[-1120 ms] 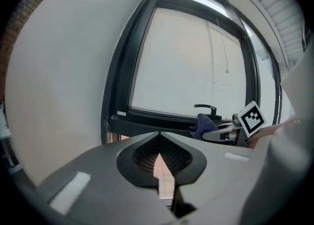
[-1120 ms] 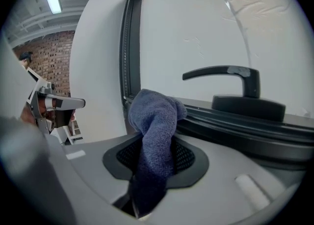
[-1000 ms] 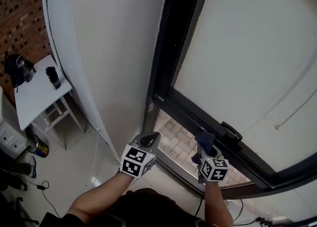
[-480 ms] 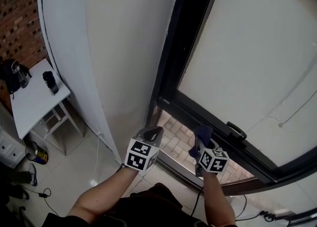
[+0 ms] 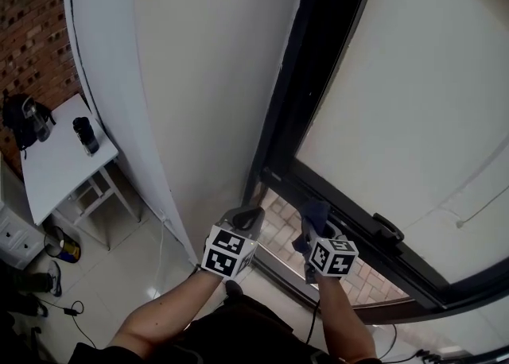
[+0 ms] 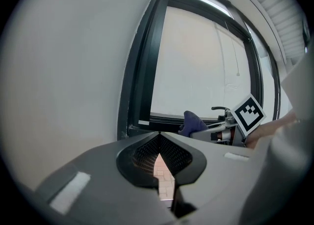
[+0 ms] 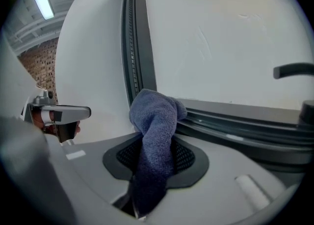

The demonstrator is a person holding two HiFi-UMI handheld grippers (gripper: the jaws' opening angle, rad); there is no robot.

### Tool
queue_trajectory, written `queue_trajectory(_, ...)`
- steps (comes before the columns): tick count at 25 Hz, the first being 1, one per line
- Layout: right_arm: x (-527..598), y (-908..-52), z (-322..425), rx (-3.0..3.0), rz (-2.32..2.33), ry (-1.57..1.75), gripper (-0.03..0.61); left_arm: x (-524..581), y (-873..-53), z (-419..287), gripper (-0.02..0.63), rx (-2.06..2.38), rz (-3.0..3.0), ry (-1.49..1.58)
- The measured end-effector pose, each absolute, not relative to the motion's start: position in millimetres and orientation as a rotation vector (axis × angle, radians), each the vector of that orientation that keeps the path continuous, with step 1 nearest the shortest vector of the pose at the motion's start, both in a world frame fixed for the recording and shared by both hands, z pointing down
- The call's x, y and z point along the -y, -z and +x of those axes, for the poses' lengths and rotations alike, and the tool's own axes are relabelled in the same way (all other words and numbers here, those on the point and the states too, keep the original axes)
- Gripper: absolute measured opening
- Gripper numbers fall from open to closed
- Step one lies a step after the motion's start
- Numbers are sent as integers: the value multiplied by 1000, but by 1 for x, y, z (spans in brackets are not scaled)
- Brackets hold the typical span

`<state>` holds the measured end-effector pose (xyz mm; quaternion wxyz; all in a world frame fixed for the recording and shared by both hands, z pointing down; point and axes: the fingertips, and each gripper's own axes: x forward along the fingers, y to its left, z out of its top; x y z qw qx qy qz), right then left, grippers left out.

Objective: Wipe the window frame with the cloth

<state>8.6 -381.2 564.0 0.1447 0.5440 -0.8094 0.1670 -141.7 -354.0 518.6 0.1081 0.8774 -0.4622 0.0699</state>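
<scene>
A black window frame [image 5: 334, 199] borders a pale pane; its bottom rail runs down to the right and its upright [image 5: 306, 76] rises at the left. My right gripper [image 5: 312, 222] is shut on a blue cloth [image 5: 315, 213], [image 7: 156, 121], and the cloth's bunched top lies against the bottom rail [image 7: 235, 121] close to the corner. The left gripper [image 5: 249, 216] is shut and holds nothing, its tips hanging left of the cloth near the foot of the upright. In the left gripper view the cloth [image 6: 192, 121] shows beside the frame's lower corner [image 6: 140, 123].
A black window handle [image 5: 387, 228] sits on the rail to the right of the cloth. A curved white wall [image 5: 199, 100] stands left of the frame. Far left is a small white table [image 5: 56, 160] with a dark cup [image 5: 85, 135], cables on the floor below it.
The right gripper has slid the cloth leftward along the bottom rail, away from the handle and toward the corner. The left gripper stayed shut beside it.
</scene>
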Motion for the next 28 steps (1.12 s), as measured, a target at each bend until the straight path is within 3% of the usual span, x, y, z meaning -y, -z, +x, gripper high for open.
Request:
queue_trajectory(17,435,-572,-81,2409,1326,-451,127,379,-525,-158,-6,1387,2569,-249)
queue_trajectory(28,432,-570,-95,2443,1297,-460,127,371,-524,-168,-6,1411,2560,-244)
